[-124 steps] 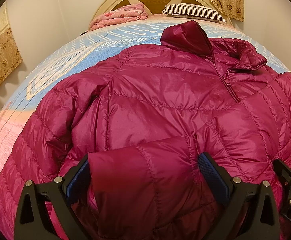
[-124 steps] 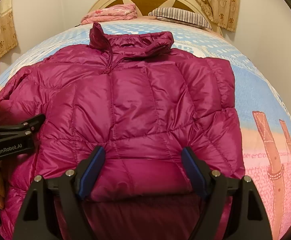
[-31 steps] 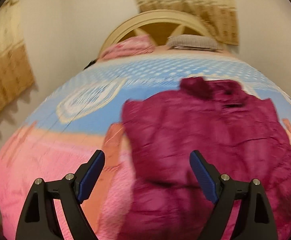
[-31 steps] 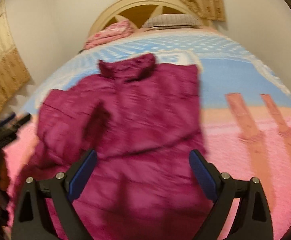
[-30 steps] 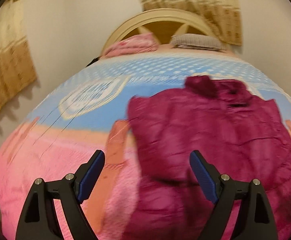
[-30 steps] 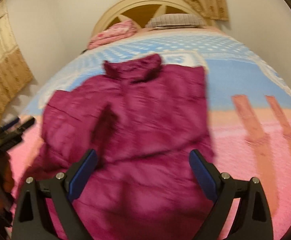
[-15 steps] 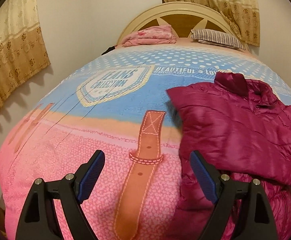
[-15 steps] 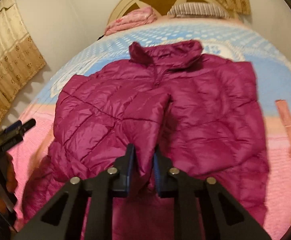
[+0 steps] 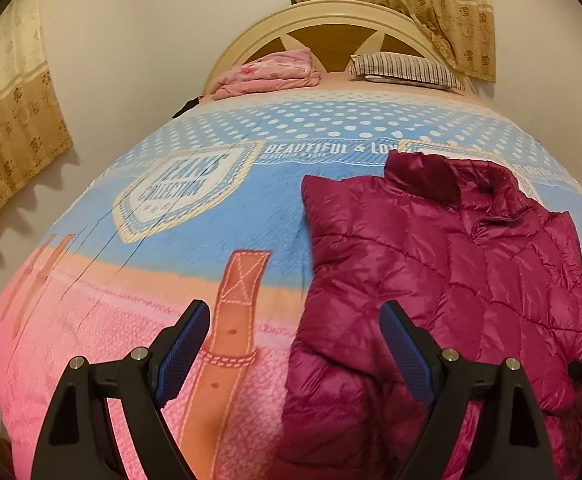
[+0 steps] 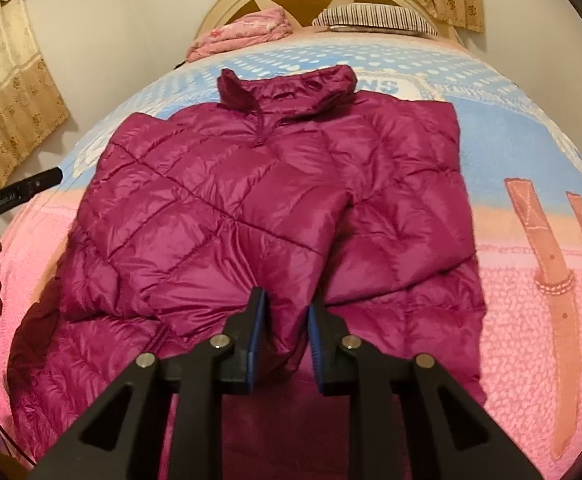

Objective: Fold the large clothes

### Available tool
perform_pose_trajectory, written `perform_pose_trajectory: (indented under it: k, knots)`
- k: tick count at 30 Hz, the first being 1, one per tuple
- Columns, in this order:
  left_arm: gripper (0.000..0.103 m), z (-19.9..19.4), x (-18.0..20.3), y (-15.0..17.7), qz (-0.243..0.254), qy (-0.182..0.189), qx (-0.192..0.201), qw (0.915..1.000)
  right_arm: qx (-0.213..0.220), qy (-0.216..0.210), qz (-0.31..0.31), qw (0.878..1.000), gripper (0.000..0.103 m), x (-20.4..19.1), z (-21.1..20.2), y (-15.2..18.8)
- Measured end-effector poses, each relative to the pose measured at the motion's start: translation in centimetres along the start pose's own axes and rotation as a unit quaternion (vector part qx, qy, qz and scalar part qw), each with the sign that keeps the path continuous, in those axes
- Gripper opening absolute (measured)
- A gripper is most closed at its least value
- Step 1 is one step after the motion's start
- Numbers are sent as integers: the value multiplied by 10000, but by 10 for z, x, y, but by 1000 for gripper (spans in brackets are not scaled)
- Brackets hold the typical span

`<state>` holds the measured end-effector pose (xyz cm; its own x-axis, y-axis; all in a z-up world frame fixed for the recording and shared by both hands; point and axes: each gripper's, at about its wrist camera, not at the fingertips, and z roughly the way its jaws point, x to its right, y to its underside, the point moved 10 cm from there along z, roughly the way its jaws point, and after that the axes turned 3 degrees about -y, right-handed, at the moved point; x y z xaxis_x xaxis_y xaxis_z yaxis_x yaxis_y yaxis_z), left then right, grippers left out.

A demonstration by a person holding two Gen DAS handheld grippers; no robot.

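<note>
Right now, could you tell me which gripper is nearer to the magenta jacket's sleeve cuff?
Right. The right gripper is closed on the sleeve cuff; the left gripper hangs open over the bedspread beside the jacket.

The bed (image 9: 139, 312) has lots of bare blanket left of the puffy red jacket (image 9: 443, 280), so a tool could pass there. Right of the jacket there is bare blanket too. The pink bundle (image 9: 269, 74) and striped pillow (image 9: 405, 70) sit far back by the headboard (image 9: 331, 20).

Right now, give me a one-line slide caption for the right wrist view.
Right gripper clamped on a fold of the magenta jacket spread on the bed.
</note>
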<state>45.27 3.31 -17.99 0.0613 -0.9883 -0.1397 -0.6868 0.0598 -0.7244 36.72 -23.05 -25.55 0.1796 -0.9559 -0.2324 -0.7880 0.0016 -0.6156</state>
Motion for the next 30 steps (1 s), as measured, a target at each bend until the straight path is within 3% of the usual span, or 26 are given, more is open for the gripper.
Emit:
perform_pose_trajectory:
  k: [2, 3, 4, 9, 11, 17, 21, 30]
  knots:
    - [87, 1, 3, -4, 5, 44, 15, 10000, -22, 77, -56, 10000, 32, 2, -3, 0]
    - [87, 1, 5, -6, 18, 59, 33, 10000, 18, 258, -28, 9997, 56, 8, -8, -1]
    - [87, 1, 7, -9, 29, 82, 63, 9999, 112, 394, 56, 9991, 68, 14, -15, -3]
    - [87, 10, 22, -24, -118, 322, 132, 9993, 678, 839, 105, 9941, 66, 20, -48, -26]
    - [87, 19, 35, -29, -208, 578, 94, 9981, 782, 647, 89, 9948, 64, 3, -47, -40]
    - [87, 61, 58, -18, -194, 607, -147, 9979, 668, 182, 8, 9976, 61, -36, 2, -67]
    - [87, 97, 62, 8, -211, 655, -534, 9962, 490, 235, 81, 9985, 59, -29, 36, -58]
    - [98, 114, 68, 23, -115, 727, -775, 9943, 469, 331, 13, 9984, 58, -20, 56, -39]
